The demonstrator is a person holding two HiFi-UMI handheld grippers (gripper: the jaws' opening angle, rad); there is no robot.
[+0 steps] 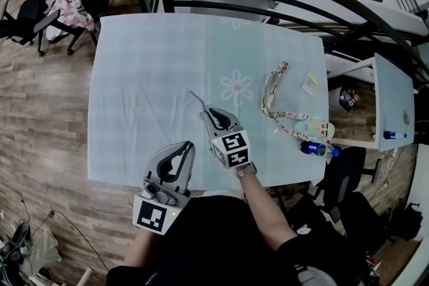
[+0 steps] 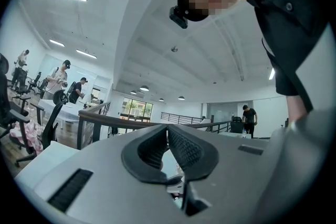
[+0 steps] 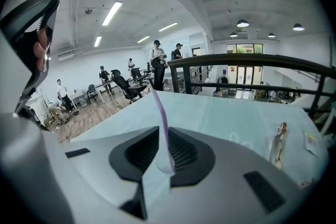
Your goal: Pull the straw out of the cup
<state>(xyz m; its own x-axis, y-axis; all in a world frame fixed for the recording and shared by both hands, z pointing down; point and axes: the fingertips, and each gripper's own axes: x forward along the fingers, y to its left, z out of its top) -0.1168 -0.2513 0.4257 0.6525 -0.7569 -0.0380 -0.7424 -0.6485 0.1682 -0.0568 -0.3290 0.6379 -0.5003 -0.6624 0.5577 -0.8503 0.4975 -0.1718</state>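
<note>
Tabletop seen from above, draped in a smooth pale mint cloth [image 1: 147, 77] printed with faint white flowers, standing on a wood-plank floor [image 1: 40, 117]. Near the middle, the right gripper [image 1: 208, 114], grey moulded plastic with black ribbed pads, tilts down towards the cloth. Its jaws stand narrowly apart. A thin pale lilac plastic straw [image 1: 196, 101] with a bent tip runs between them and sticks out past the tips, over the cloth beside a flower print. In the right gripper view a sliver of cloth shows through the gap next to the straw.

The left gripper [image 1: 190, 145], of the same build, is held level at the table's near edge. Its pad tips meet and nothing is between them.

To the right a patterned fabric lanyard [image 1: 271, 94] lies limp. A small plastic bottle with a blue cap [image 1: 315, 148] lies near the table's right corner.
</note>
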